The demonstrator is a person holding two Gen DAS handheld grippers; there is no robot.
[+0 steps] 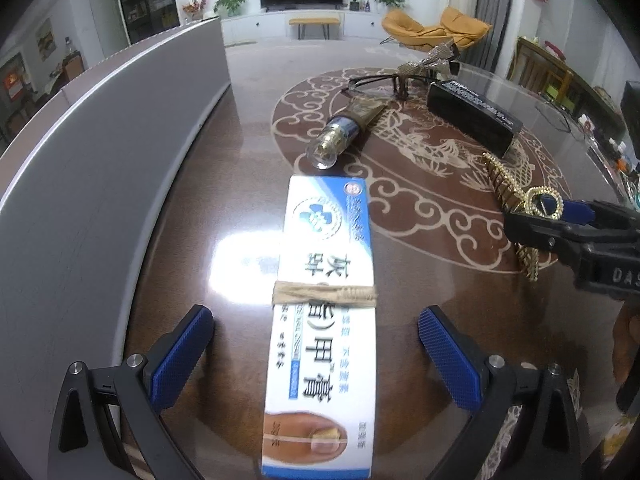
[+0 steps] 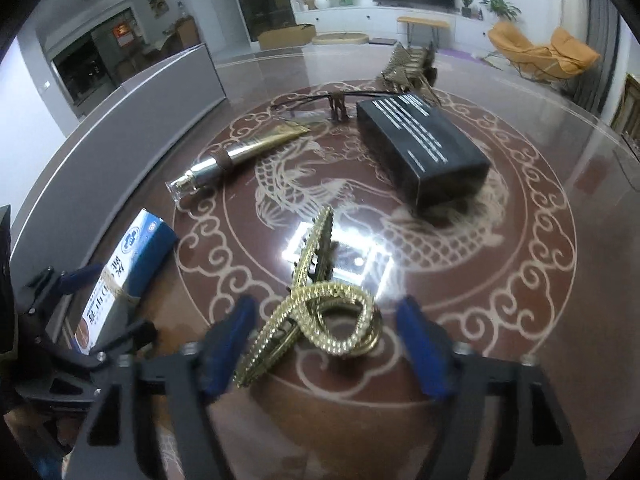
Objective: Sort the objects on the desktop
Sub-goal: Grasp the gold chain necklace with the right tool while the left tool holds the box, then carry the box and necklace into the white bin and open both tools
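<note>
2 hand-held grippers work side by side over a glossy brown table (image 2: 540, 208) inlaid with a pale dragon-and-cloud pattern, where loose items wait to be sorted. The left gripper (image 1: 316, 356) hangs with its blue pads wide apart, 1 on each side of a white-and-blue ointment box (image 1: 324, 320) that lies flat and lengthwise between them, a tan band around its middle; neither pad touches the box, so the straddle reads as a line-up for a grasp across the box's narrow width. To the right, the right gripper (image 2: 324, 344) is likewise spread, its pads flanking a gold hair clip (image 2: 320, 312) that rests on the tabletop; the left pad sits just beside the clip's long toothed arm, though motion blur hides whether they touch. The clip's looped end lies between the pads, probably the easiest part to pinch.

Farther back, untouched, lie a gold tube (image 2: 240, 156) with a clear cap, a black box (image 2: 424, 152), a pair of glasses (image 1: 384, 82) and, at the far edge, a second gold ornament (image 2: 408, 68). A grey panel (image 1: 100, 160) curves along the table's left side. With nothing lifted and all items scattered, sorting appears to be at an early stage.
</note>
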